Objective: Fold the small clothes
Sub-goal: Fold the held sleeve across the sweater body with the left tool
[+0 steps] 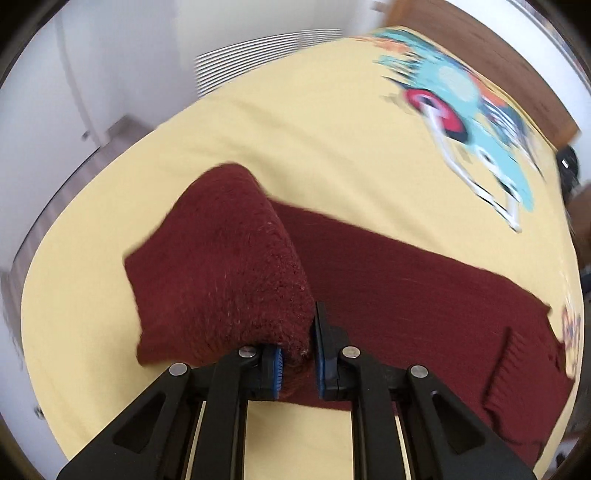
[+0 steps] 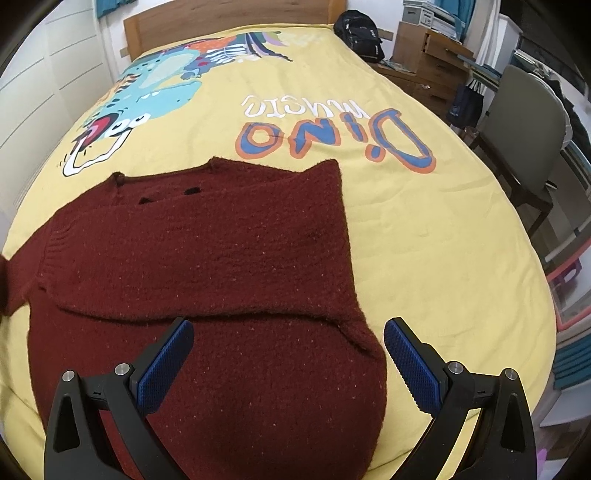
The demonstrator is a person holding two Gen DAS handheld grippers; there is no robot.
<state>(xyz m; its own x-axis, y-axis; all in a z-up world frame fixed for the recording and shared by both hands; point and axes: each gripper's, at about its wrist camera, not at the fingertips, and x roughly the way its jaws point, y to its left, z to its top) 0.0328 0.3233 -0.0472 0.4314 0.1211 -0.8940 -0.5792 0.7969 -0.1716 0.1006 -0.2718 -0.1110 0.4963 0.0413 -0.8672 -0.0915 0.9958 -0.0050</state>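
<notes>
Left wrist view is showing the left gripper [image 1: 298,354] pinching a bunched-up piece of the dark red fuzzy knit sweater [image 1: 229,280], probably a sleeve or side edge, and holding it lifted off the bed, so I'm guessing we're mid-fold, with that flap being carried over the body of the garment. The picture is blurry, so don't quote me on which part it's got. Over in the right wrist view, the right gripper [image 2: 289,363] is hanging just above the near part of the sweater with its blue-padded fingers [image 2: 166,363] spread wide, holding nothing. The sweater itself is lying mostly flat on the yellow bedspread with the cartoon dinosaur print [image 2: 424,240], one side already looking folded inward with a straight edge, and there's a ridge crossing the near part where layers are overlapping. The knit is looking thick and floppy, so it'll probably sag if dropped carelessly. Next move, I'd say, is laying that lifted piece down flat across the middle and letting go, maybe with the free gripper smoothing it. Further back, a wooden headboard [image 2: 229,14] is sitting at the far end.
</notes>
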